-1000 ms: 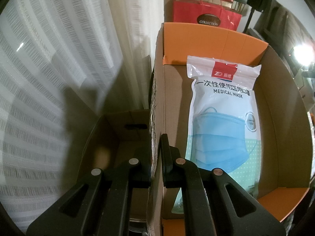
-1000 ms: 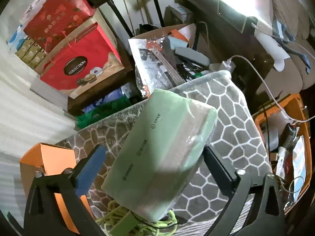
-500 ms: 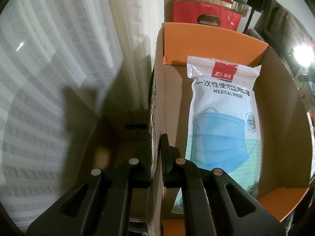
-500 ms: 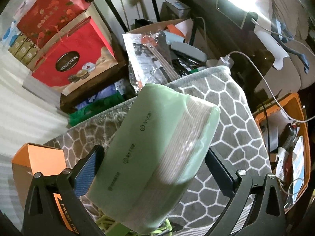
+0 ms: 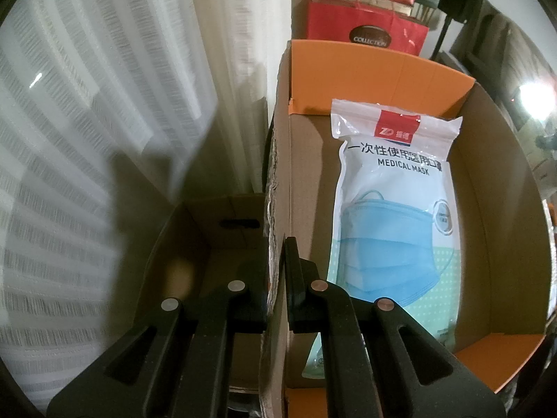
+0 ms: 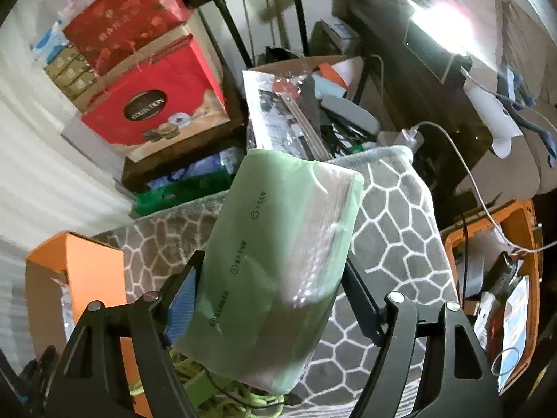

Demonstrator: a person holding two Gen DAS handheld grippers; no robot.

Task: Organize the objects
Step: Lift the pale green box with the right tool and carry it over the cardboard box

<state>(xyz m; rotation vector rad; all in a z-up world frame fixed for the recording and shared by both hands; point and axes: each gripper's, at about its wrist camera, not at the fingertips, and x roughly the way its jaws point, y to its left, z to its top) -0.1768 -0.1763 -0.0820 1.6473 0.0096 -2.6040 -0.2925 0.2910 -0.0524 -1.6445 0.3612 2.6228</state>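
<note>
My left tongs (image 5: 276, 278) pinch the box (image 5: 278, 160) wall at lower centre, mask bag (image 5: 393, 209) inside. My right tongs (image 6: 268, 299) clamp the tissue pack (image 6: 278, 261) mid-frame.

We see a soft pale-green tissue pack (image 6: 278, 261) tilted between our right gripper's fingers, above a grey patterned blanket. A white mask pouch (image 5: 393, 209) printed with a blue mask lies flat inside the orange-flapped cardboard box (image 5: 365, 69).
</note>
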